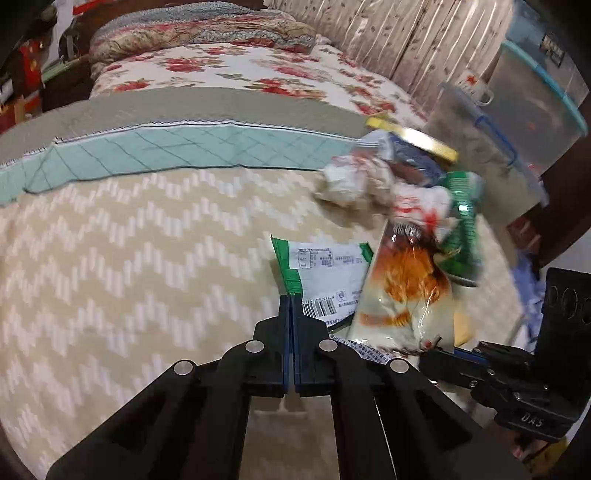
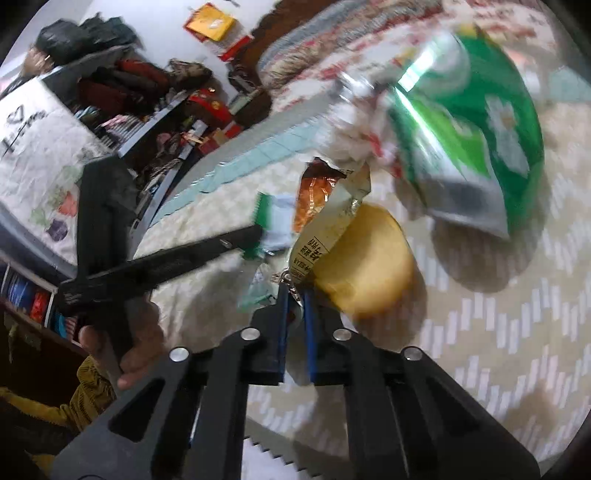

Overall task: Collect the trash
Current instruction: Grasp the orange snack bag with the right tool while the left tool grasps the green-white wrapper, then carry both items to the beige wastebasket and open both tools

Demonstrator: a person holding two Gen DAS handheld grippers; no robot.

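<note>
On the left of the left wrist view lies a bed (image 1: pixel 110 258) under a cream zigzag-patterned blanket, with a teal quilted strip (image 1: pixel 147 155) folded across it and a floral pillow (image 1: pixel 199 31) farther back. At the centre, the left gripper (image 1: pixel 290 299) has its blue-padded jaws pressed together on the lower edge of a white and green wrapper (image 1: pixel 325 269) with a barcode, which lies flat on the blanket. Just to its right sits a clear noodle packet (image 1: pixel 406 295) with orange print, and beyond that a heap of litter — a crumpled white tissue (image 1: pixel 347 181), a green foil bag (image 1: pixel 465 221) and a yellow-edged packet (image 1: pixel 421 142). Clear plastic storage bins (image 1: pixel 517 122) stand beside the bed at the far right. In the right wrist view, cluttered shelves (image 2: pixel 122 110) fill the left, where a hand (image 2: pixel 122 343) in a mustard sleeve holds the other gripper's handle. The right gripper (image 2: pixel 295 295) is clenched on the crinkled end of the noodle packet (image 2: pixel 332 218), which rises from its pads. A round yellow thing (image 2: pixel 369 266) — too blurred to name — sits just behind the packet, and the green foil bag (image 2: pixel 480 129) looms at the upper right, smeared by motion.
</note>
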